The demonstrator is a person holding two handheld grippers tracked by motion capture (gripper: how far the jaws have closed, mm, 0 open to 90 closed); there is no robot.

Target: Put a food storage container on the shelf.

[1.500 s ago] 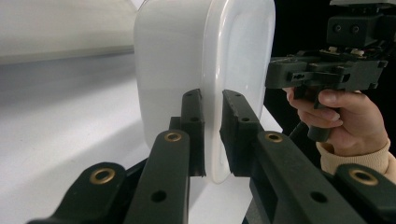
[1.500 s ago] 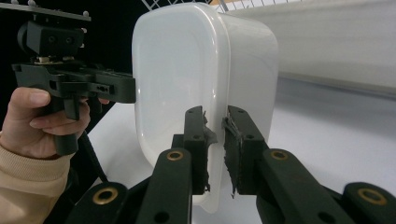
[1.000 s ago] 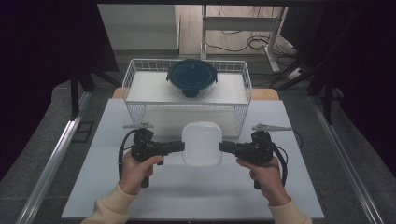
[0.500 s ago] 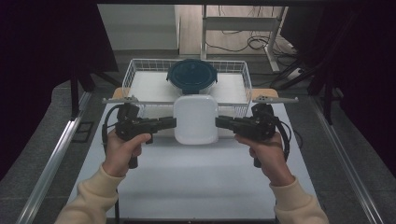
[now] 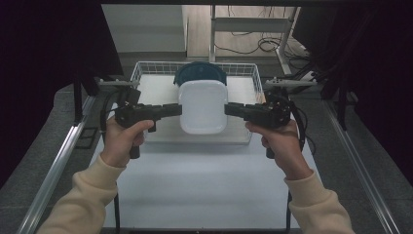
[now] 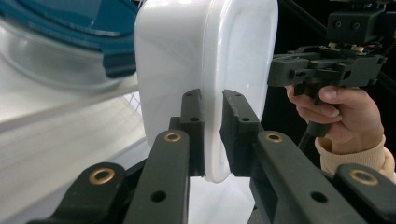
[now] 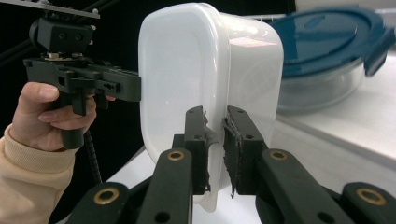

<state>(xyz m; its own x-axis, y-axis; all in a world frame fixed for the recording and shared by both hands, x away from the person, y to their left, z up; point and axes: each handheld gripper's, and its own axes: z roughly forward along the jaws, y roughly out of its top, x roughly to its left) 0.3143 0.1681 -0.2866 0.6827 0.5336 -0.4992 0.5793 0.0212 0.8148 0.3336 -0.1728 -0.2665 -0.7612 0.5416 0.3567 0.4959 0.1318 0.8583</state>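
A white plastic container (image 5: 203, 106) hangs above the white surface (image 5: 204, 185), in front of a wire basket (image 5: 253, 78). The left tool (image 5: 174, 110) and right tool (image 5: 233, 109) each clamp its rim from opposite sides. A blue-lidded glass bowl (image 5: 195, 72) sits in the basket behind.

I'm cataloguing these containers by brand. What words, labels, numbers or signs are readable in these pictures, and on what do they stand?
None can be read.
White container: plain, no print on its walls or rim in the high view or either gripper view.
Blue lid of the glass bowl: moulded ridges, no legible lettering.
Left tool and right tool: black, with brass rivets, no markings.
Wire basket: no tag or label.
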